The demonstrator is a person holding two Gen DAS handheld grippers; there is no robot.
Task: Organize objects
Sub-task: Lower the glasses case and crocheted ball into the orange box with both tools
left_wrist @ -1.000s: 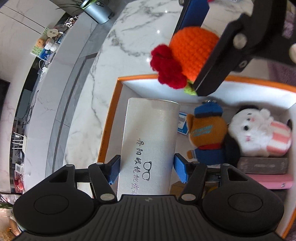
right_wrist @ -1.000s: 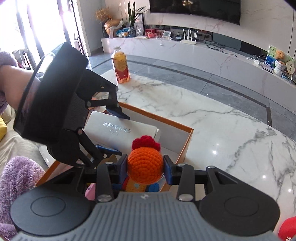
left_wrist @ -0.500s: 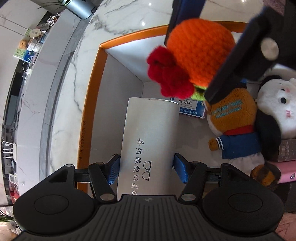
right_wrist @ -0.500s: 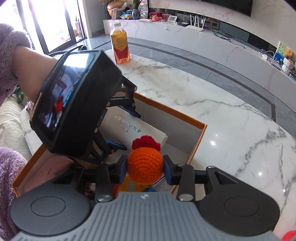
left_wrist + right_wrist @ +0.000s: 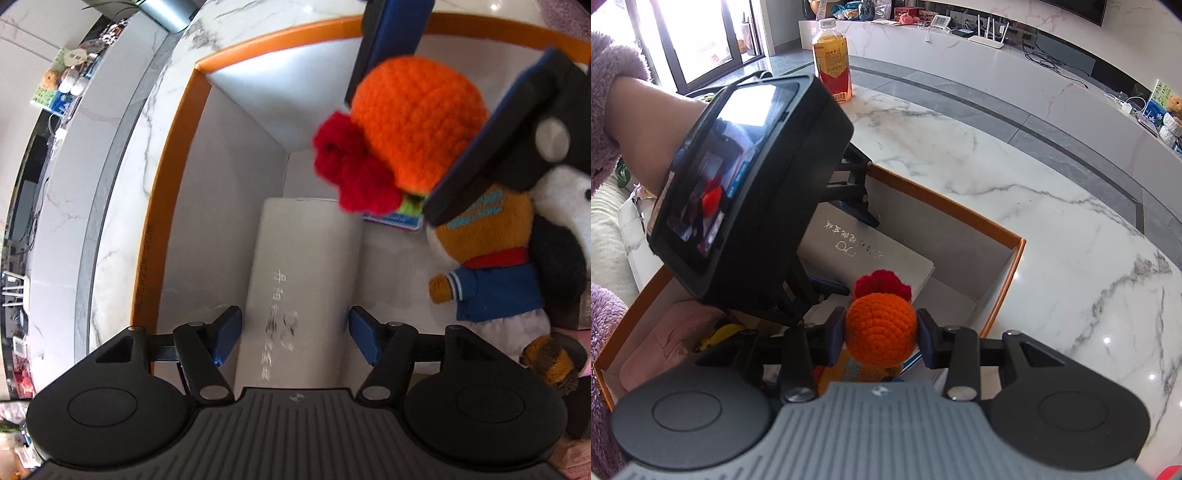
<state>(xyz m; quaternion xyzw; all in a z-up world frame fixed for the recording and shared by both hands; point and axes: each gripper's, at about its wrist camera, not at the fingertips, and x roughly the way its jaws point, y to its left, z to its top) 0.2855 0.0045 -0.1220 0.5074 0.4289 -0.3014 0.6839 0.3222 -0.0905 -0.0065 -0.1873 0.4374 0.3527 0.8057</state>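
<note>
since a second ago the left gripper (image 5: 294, 334) has let go of the white rectangular glasses case (image 5: 301, 284), which lies between its parted fingers; the right gripper (image 5: 881, 338) stays clamped on the orange crocheted doll (image 5: 880, 328).

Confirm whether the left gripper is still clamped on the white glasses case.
No: the left gripper has opened, with a gap between each blue pad and the white glasses case lying in the orange-rimmed box.

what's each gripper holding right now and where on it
Right gripper clamps the orange crocheted doll by the sides of its head. Left gripper straddles the white rectangular glasses case, fingers slightly apart from it.
</note>
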